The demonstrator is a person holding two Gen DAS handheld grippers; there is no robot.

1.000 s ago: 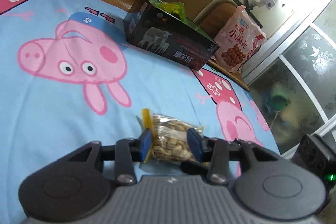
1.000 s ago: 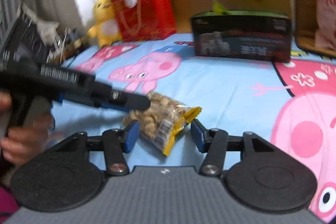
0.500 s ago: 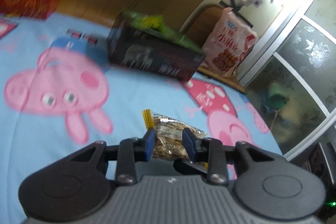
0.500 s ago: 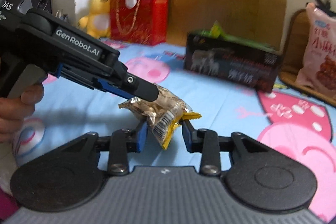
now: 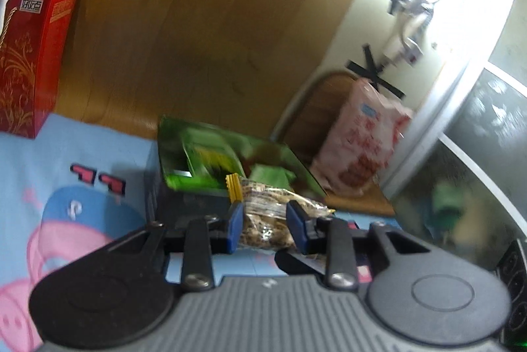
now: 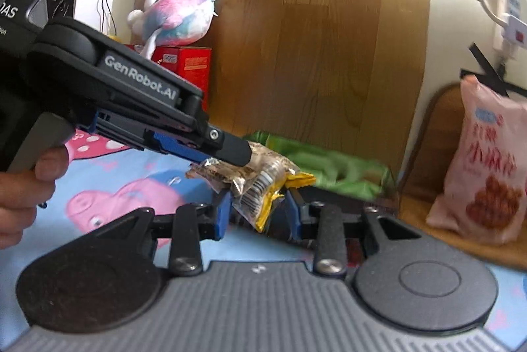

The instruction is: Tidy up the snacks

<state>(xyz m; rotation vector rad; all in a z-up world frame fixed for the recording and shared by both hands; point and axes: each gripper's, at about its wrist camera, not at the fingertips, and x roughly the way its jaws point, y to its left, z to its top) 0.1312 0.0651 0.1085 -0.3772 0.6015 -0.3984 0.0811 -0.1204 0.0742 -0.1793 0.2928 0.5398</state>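
A clear snack packet (image 5: 267,213) of nuts with yellow ends is held in the air between both grippers. My left gripper (image 5: 266,225) is shut on one end of it. My right gripper (image 6: 257,213) is shut on the other end (image 6: 260,190); the left gripper's body shows there too, coming in from the left (image 6: 138,108). Just beyond the packet stands the dark open box (image 5: 184,200) with green packets (image 5: 210,164) inside; it also shows in the right wrist view (image 6: 329,167).
The blue Peppa Pig sheet (image 5: 66,187) covers the bed. A red gift box (image 5: 29,55) with a plush toy (image 6: 178,15) on it stands at the back left. A pink snack bag (image 6: 487,161) leans on a wooden chair (image 5: 329,108) at the right. A wooden headboard (image 6: 313,39) is behind.
Both grippers closed on the packet, lifted it off the sheet and carried it toward the open box, which now looks much nearer.
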